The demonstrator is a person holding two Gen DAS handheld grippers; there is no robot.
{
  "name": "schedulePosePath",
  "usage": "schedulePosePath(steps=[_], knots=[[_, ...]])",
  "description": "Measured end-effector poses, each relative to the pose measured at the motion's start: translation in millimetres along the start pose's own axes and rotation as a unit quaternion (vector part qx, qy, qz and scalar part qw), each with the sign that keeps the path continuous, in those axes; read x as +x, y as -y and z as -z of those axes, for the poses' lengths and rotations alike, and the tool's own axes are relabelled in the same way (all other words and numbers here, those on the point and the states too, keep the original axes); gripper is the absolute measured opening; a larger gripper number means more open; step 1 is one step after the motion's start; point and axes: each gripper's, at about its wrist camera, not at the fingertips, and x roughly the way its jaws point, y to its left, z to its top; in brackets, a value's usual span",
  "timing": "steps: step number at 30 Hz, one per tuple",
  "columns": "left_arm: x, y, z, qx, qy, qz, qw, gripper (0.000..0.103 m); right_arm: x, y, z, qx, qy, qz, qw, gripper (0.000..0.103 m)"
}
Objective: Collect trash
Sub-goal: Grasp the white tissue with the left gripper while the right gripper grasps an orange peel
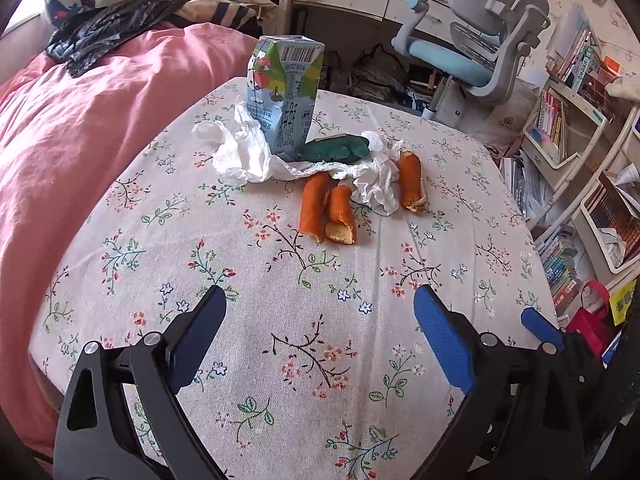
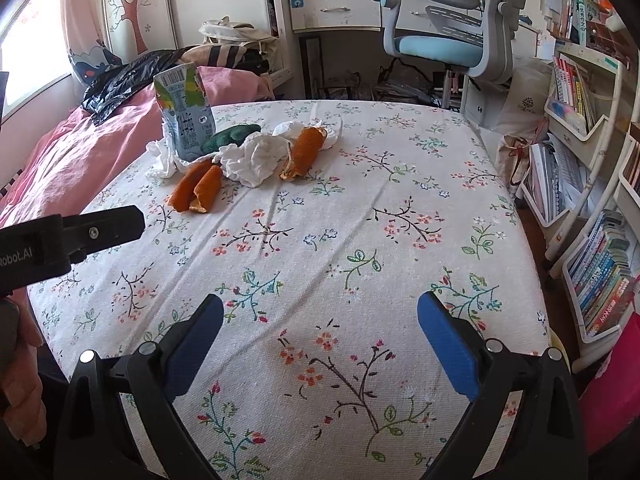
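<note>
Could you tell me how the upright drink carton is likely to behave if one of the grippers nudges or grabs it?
The drink carton stands tall on a soft cloth-covered table, so a nudge would probably tip it. Its top looks opened, so it may be empty and light, with walls that dent. Crumpled tissue around its base might drag along.

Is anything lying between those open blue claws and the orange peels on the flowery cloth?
Nothing visible does. Only bare floral tablecloth lies between the open left gripper and the nearest orange peels. The right gripper also faces bare cloth. The crumpled tissue and milk carton sit behind the peels.
</note>
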Motion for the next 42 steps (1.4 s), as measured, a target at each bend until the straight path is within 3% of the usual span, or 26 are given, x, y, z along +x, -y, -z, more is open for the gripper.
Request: schedulePosePath(steps=[6,20,24,30,35,40,42], knots=[[1,-20,-7,-0.021,0.005,-0.01,0.9997,0.091,4,-1,-2,-0.003,-0.018,0.009,1.0,0.095],[5,-75,-31,-0.086,0.02,-0.019,0.9959,0.091,18,-31,-20,-0.027,-0.028,-0.046,0.998,0.095],[15,-69,-41,-0.08,0.009,0.006,0.9967,0.091,26,-41,-32,-0.034,-0.036,-0.064,0.997,0.076],[31,-40,-51,-0.025,-0.009,0.027,0.9993,0.086,33,-49,-46,-0.039,-0.03,-0.074,0.996,0.073],[48,-51,-61,-0.052,-0.033,0.038,0.9974,0.068,46,-58,-54,-0.045,-0.039,-0.082,0.995,0.065],[44,-80,-74,-0.114,-0.014,0.04,0.9926,0.067,54,-68,-62,-0.049,-0.043,-0.094,0.993,0.057],[46,-87,-73,-0.123,-0.017,0.039,0.9915,0.067,60,-73,-66,-0.052,-0.048,-0.1,0.993,0.049]])
